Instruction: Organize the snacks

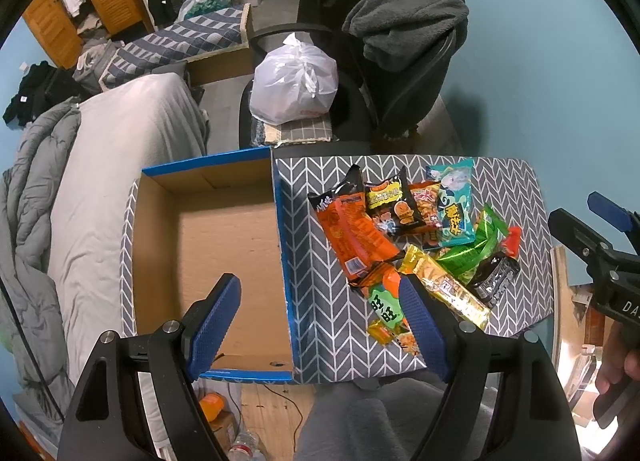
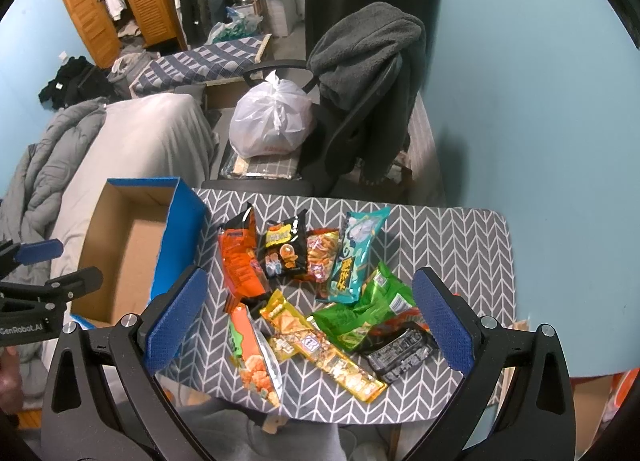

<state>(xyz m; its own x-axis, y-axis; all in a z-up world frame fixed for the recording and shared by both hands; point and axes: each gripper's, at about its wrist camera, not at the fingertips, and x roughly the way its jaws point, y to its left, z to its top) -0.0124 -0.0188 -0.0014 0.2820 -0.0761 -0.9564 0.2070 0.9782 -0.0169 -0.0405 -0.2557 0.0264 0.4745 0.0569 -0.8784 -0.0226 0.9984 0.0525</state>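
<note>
- Left wrist view: jaws of the left gripper (image 1: 320, 325) stand spread wide, released, with nothing between the blue pads (image 1: 214, 325).
- Under and ahead of the left-hand pad sits the cardboard box (image 1: 224, 237), blue-rimmed, its brown floor bare.
- Ahead of the right-hand pad lies the snack pile (image 1: 416, 237) on the chevron-patterned cloth (image 1: 320, 261), just beside the box wall.
- The green-and-orange packet (image 1: 386, 307) lies partly behind the right-hand pad; contact cannot be told.
- The yellow bar packet (image 1: 448, 287) lies just right of that pad, with the black packet (image 1: 494, 275) beyond it.
- At the far right edge the right gripper (image 1: 600, 229) shows from the side, jaws apart, held by a hand (image 1: 618, 365).
- Right wrist view: jaws of the right gripper (image 2: 312, 321) are spread wide, released, empty.
- The snack pile (image 2: 320, 285) lies between and ahead of the two pads on the cloth (image 2: 452, 241).
- The yellow bar packet (image 2: 320, 345) runs diagonally through the gap; the black packet (image 2: 400, 349) sits just inside the right-hand pad.
- The box (image 2: 128, 249) stands ahead and left of the left-hand pad.
- The left gripper (image 2: 44, 265) shows at the left edge, jaws apart.
</note>
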